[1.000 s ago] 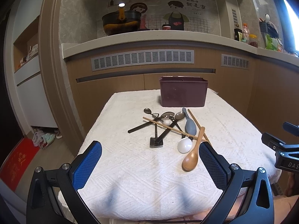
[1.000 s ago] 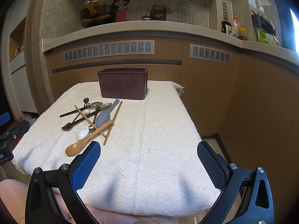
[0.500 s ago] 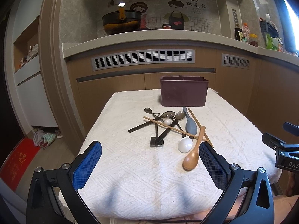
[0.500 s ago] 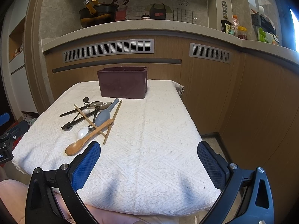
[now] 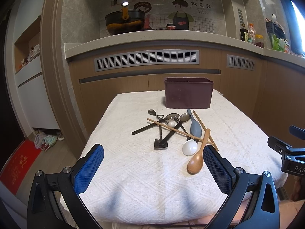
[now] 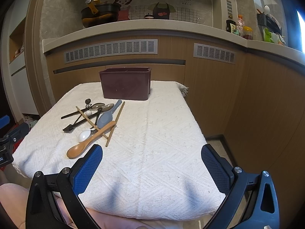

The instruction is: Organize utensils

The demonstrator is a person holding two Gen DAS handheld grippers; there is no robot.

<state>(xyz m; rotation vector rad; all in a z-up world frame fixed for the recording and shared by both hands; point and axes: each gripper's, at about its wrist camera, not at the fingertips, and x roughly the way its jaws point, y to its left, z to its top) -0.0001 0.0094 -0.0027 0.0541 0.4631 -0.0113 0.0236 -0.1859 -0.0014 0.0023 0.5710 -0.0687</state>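
Both grippers [image 5: 153,167] [image 6: 151,167] low over the table's near edge, jaws wide.

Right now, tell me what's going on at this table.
A person holds a claw in each hand over a towel-covered table. The left claw and right claw are both open and hold nothing. A jumble of utensils lies on the cloth: a wooden spoon, a white spoon, a grey scoop, chopsticks and dark metal pieces. The brown holder stands behind them. Sorting hasn't started.

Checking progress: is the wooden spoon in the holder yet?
Out. The wooden spoon lies flat on the white cloth, apart from the brown holder.
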